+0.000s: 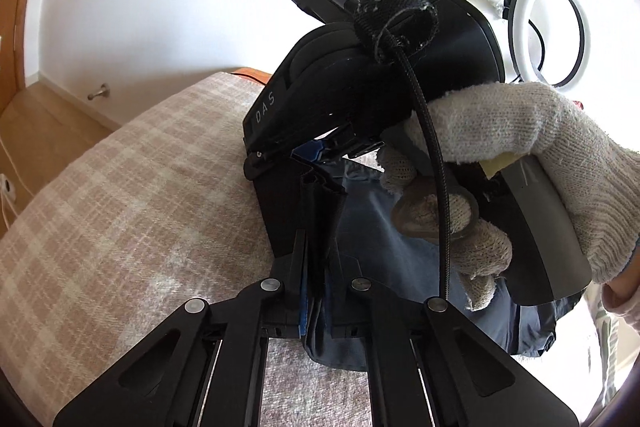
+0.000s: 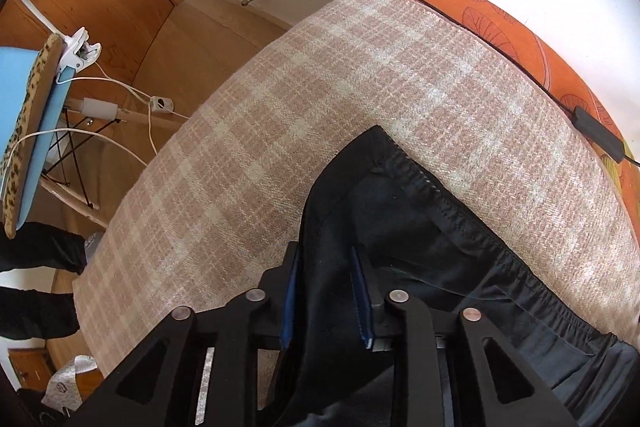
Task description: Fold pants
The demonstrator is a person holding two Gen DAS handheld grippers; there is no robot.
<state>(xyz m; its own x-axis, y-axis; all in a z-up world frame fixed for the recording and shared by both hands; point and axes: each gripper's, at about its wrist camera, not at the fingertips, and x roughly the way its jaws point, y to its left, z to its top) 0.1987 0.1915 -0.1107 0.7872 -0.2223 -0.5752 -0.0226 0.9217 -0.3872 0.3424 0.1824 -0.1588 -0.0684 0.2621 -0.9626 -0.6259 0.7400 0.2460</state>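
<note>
Dark pants [image 2: 420,227] lie on a beige plaid blanket [image 2: 300,107], with the gathered elastic waistband [image 2: 520,267] running off to the right. My right gripper [image 2: 326,297] points steeply down, and a fold of the dark cloth fills the gap between its blue pads [image 2: 362,303]. In the left wrist view the pants [image 1: 384,239] look blue-grey. My left gripper [image 1: 316,235] is shut on an edge of them. Just beyond it a white-gloved hand [image 1: 540,147] holds the black right gripper body [image 1: 280,107], whose fingertips are down at the cloth.
An orange patterned sheet [image 2: 520,27] shows past the blanket, with a black cable and inline box [image 2: 596,135] on it. A blue chair with a leopard cushion [image 2: 24,131] stands left on the wooden floor. A ring light [image 1: 552,31] stands against the white wall.
</note>
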